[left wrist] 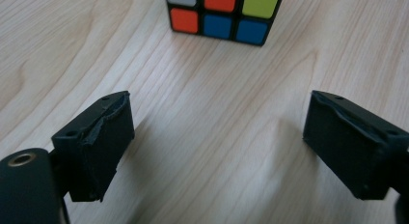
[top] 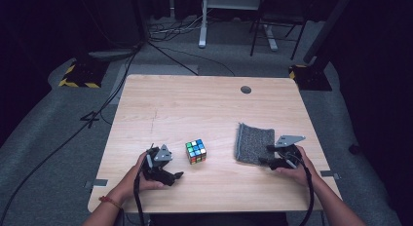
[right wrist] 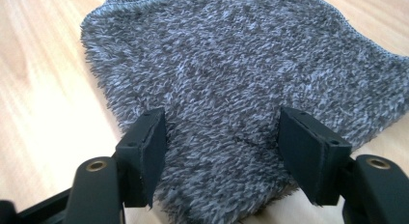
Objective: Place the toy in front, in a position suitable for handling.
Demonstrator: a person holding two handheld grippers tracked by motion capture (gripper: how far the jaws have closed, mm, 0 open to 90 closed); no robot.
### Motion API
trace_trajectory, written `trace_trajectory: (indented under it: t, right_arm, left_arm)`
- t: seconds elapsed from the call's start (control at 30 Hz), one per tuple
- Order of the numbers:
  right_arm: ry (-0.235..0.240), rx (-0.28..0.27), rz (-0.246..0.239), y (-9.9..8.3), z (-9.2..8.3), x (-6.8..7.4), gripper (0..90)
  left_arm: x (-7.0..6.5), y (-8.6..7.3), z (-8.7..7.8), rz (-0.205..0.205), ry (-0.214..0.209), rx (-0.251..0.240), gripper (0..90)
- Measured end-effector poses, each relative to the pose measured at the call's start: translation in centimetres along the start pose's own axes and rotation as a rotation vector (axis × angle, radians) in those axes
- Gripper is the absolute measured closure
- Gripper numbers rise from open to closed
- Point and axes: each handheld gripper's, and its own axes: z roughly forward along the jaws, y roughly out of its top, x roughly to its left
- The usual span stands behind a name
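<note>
The left claw (top: 176, 176) lies low on the desk (top: 195, 104) with its jaws spread wide and nothing between them; in the left gripper view only bare wood shows between the two black pads. The colour cube (top: 196, 151) stands just ahead of that claw and slightly to its right, apart from the jaws, with nothing in the way between them. In the left gripper view the cube (left wrist: 224, 14) shows orange, blue, white and yellow-green tiles along its near face.

The right claw (top: 264, 154) hangs over the near edge of a grey fuzzy cloth (top: 253, 142), its jaws well open and gripping nothing. In the right gripper view the cloth (right wrist: 241, 74) lies flat under and beyond the jaws, its stitched hem at the far side. The cube stands well to the left of this claw, clear of the cloth.

The desk is pale wood with a round cable hole (top: 246, 89) near its far edge. Beyond it lie grey carpet, black cables (top: 97, 114), a yellow-and-black striped base (top: 80, 75) at the far left, and the white legs of another table (top: 202, 26) in a dark room.
</note>
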Motion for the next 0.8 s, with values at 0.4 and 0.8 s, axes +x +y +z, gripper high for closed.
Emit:
trace_trajectory:
  t: [0.4, 0.8]
  right_arm:
    - [0.012, -0.039, 0.000, -1.7, -1.1, 0.2, 34.8]
    - [0.024, -0.052, -0.007, -1.8, -1.1, 0.0, 34.4]
  left_arm:
    - [0.2, 3.0, 2.8, 0.054, -0.054, 0.023, 0.5]
    - [0.7, 5.0, 4.6, 0.087, -0.087, 0.002, 9.2]
